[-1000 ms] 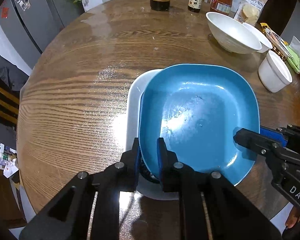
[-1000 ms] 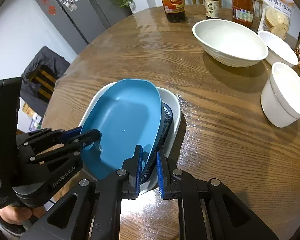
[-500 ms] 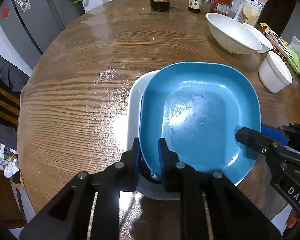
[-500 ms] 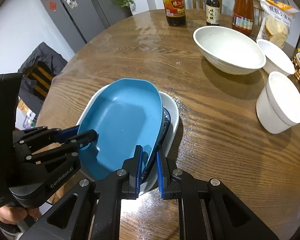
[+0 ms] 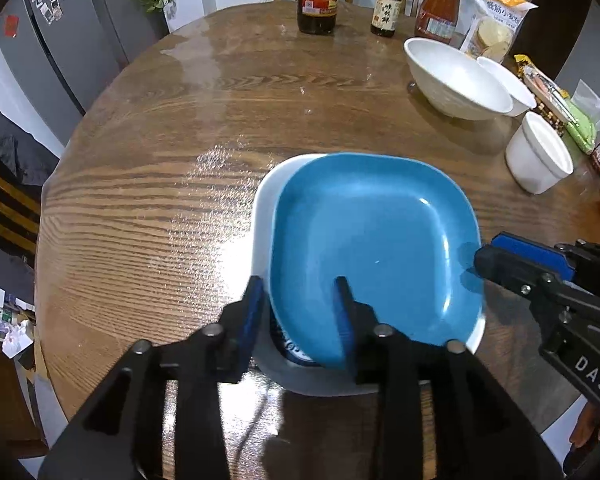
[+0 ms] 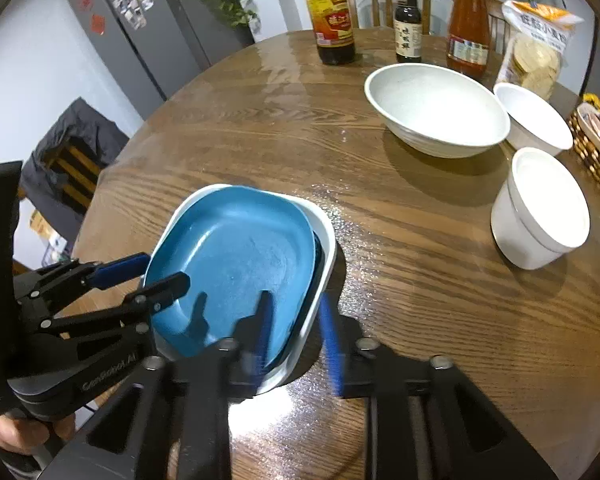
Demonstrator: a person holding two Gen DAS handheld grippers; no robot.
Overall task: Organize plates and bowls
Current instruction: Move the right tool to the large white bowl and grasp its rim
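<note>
The left gripper (image 5: 298,304), jaws spread, straddles the near-left rim of the glossy blue plate (image 5: 374,240) at lower centre. The right gripper (image 6: 296,320), also spread, brackets its right rim. The plate rests in a white square dish (image 6: 326,240) on the wood-grain desk (image 5: 180,160). Only the right view shows a dark plate edge (image 6: 319,264) between them.

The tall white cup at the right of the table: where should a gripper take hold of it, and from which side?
Judging by its pose, the tall white cup is best pinched at the rim, one finger inside the open mouth and one outside the wall. It stands upright with no handle visible. Come from above on the near side: the large white bowl and small white bowl crowd the far side.
</note>
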